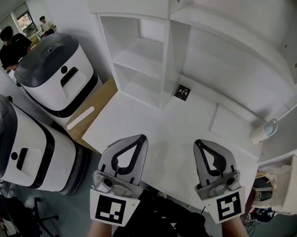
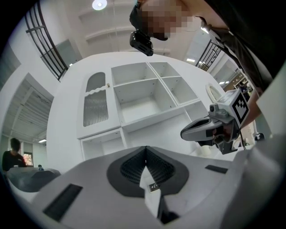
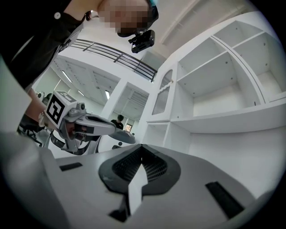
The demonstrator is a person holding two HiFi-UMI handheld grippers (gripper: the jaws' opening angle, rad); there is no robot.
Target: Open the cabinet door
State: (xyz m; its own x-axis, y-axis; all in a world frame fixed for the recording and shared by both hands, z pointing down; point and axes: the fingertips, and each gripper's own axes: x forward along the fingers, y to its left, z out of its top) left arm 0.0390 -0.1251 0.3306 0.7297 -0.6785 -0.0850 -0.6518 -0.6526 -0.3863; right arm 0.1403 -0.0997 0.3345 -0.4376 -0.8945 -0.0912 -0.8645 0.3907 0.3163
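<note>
The cabinet door (image 2: 95, 105) is white with an arched slatted panel and a small knob (image 2: 107, 85). It stands closed at the left end of the open white shelves (image 2: 147, 96), and the right gripper view shows it (image 3: 162, 96) edge-on. Both grippers hover side by side over the near edge of the white counter (image 1: 158, 125), well short of the door. My left gripper (image 1: 139, 138) (image 2: 145, 147) is shut with nothing in it. My right gripper (image 1: 197, 143) (image 3: 142, 146) is shut and empty too. Each gripper shows in the other's view.
A small black patterned card (image 1: 181, 92) lies on the counter near the shelf divider. A white cylinder (image 1: 263, 131) lies at the counter's right end. Two white-and-black machines (image 1: 58, 70) (image 1: 27, 145) and a cardboard sheet (image 1: 96, 100) stand left of the counter. People (image 1: 10, 45) sit far left.
</note>
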